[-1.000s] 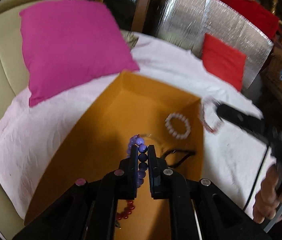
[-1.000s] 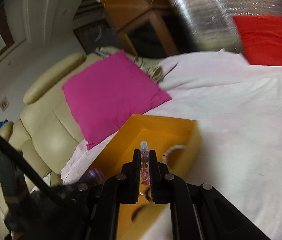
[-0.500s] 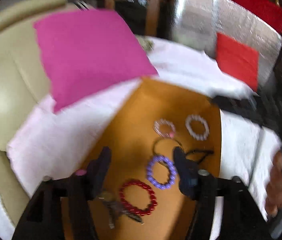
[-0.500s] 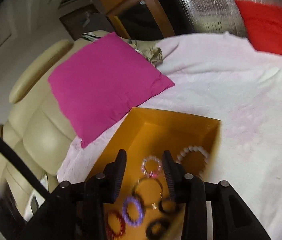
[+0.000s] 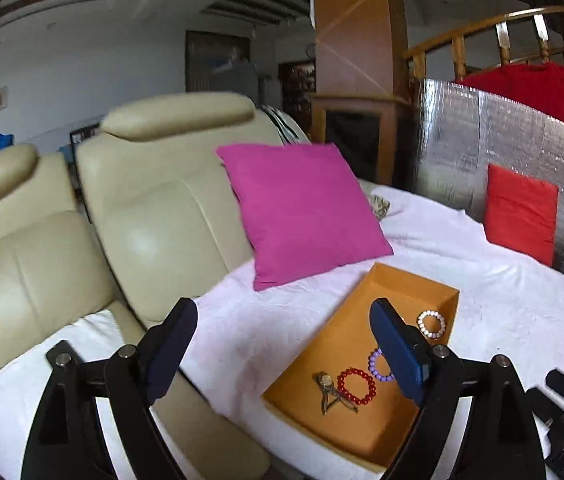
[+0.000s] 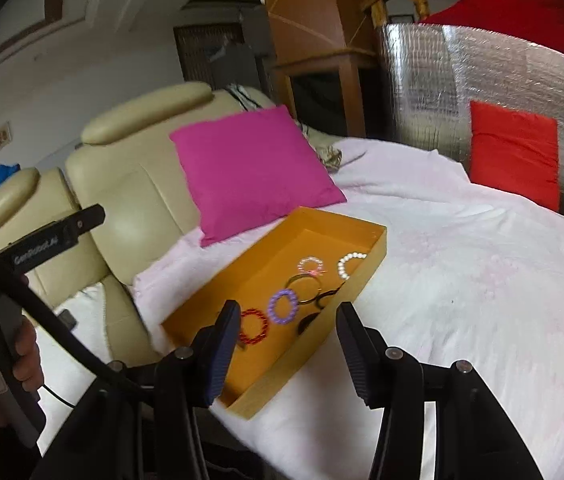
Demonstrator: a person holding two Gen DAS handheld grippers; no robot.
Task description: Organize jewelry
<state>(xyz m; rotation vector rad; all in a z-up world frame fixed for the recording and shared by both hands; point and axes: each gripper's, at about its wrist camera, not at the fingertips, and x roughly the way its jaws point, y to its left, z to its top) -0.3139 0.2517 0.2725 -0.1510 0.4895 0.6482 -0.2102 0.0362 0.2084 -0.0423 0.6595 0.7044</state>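
Both grippers spread, holding nothing: left gripper, right gripper. Inside orange box, near to far end: red bracelet, purple bracelet, pink bracelet, white bracelet.

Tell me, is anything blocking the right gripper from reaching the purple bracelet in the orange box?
Nothing visible does. The right gripper hangs open above the orange box, which has no lid, and the purple bracelet lies uncovered between the red bracelet and a gold bangle.
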